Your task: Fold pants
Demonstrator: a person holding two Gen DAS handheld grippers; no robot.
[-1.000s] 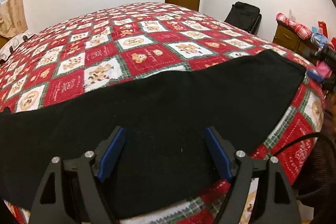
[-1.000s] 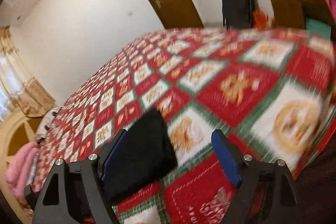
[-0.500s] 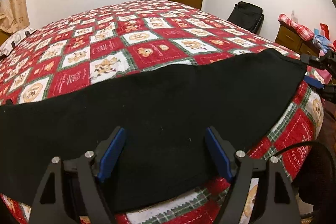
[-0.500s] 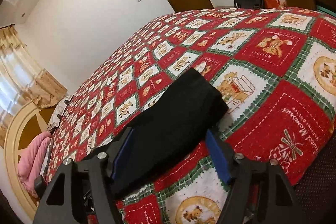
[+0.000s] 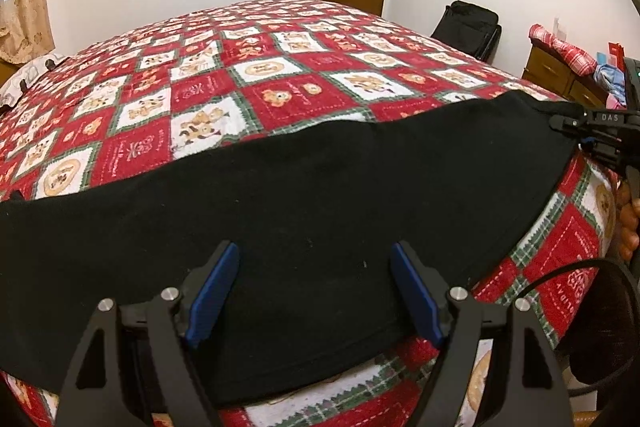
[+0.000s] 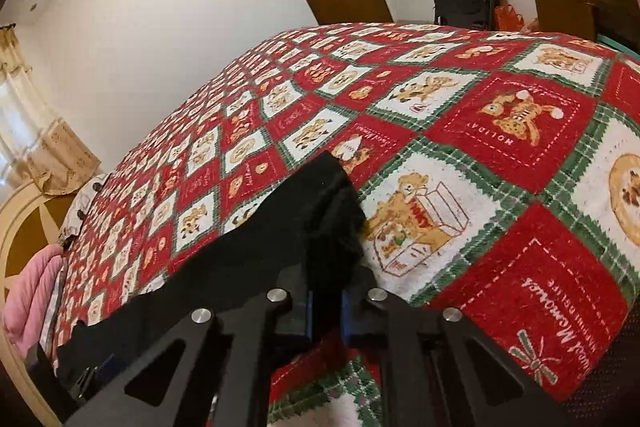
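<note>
While the black fabric pants (image 5: 304,211) lie lengthwise along the near edge of the red patchwork bedspread (image 5: 280,95) reading "HOLIDAY", the right gripper (image 6: 326,311) has just pinched shut on their end; the left gripper (image 5: 316,291) gapes above them.

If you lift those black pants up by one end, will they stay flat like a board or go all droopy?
Probably droopy. The black cloth pants lie limp along the red patchwork bedspread, and the end bunches into folds where the right gripper has just closed on it. They look thin, so likely light. The left gripper stands open over them.
</note>
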